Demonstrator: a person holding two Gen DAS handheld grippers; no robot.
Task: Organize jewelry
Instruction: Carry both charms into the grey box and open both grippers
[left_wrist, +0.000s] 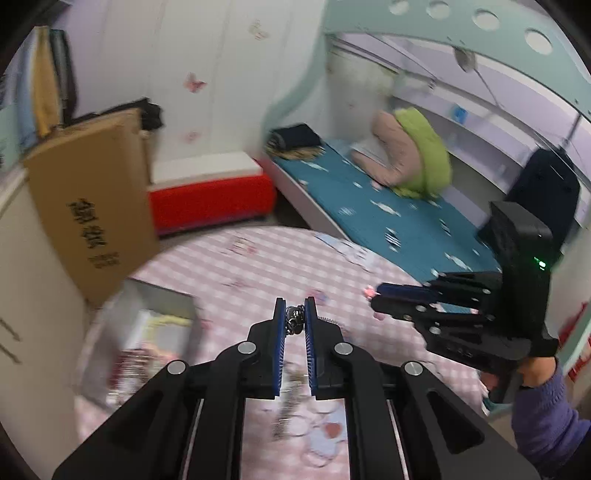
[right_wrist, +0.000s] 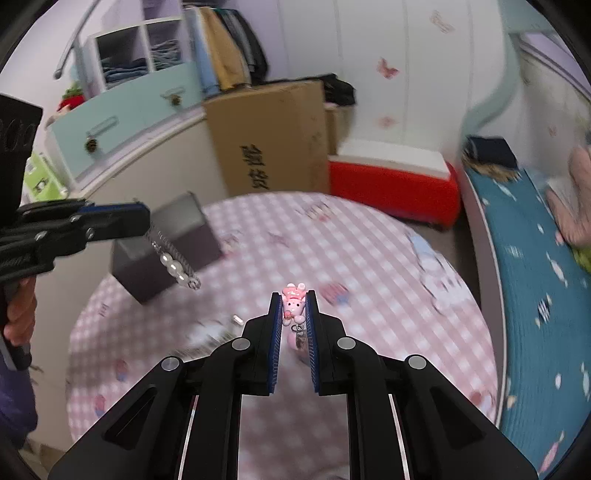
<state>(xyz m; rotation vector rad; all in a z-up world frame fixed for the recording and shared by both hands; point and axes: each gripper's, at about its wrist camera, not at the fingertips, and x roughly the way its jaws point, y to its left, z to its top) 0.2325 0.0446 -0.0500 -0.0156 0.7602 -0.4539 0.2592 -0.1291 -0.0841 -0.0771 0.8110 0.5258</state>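
1. The right gripper (right_wrist: 293, 308) has its fingers clamped on a pink charm (right_wrist: 293, 303), above the checked tablecloth (right_wrist: 369, 277).
2. The left gripper (left_wrist: 295, 319) has its fingers clamped on the metal end of a chain (left_wrist: 295, 318); in the right wrist view the chain and its pearls (right_wrist: 173, 266) dangle at ten o'clock.
3. A grey box (right_wrist: 173, 240) sits behind the pearls.
4. A cardboard carton (right_wrist: 273, 136) leans at twelve o'clock.
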